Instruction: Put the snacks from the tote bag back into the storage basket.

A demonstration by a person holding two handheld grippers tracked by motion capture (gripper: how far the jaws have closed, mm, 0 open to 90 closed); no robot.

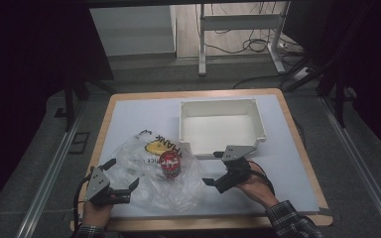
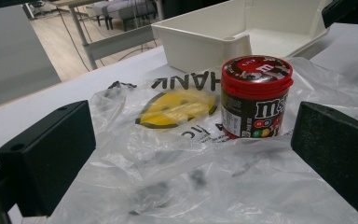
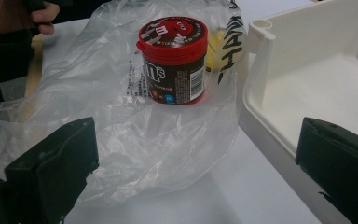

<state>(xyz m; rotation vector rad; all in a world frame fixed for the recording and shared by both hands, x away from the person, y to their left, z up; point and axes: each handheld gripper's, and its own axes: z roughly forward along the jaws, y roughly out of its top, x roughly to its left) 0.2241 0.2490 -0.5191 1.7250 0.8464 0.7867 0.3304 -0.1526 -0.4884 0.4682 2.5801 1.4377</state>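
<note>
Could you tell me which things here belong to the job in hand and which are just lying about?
In the job:
- candy tub, standing upright on the plastic bag
- left tool and right tool, both open, either side of the bag

Lying about:
- white bin, nothing in it
- cables on the floor beyond the table

- The bag (image 2: 177, 154) is thin clear plastic film, crinkled and shiny.
- The candy jar (image 2: 255, 98) has a glossy red plastic lid and a slick printed label.
- The bin (image 1: 222, 126) beside the bag is matt white plastic.
- The jaws look matt black.
- The tabletop (image 1: 287, 163) is smooth, pale, wood-edged.
</note>
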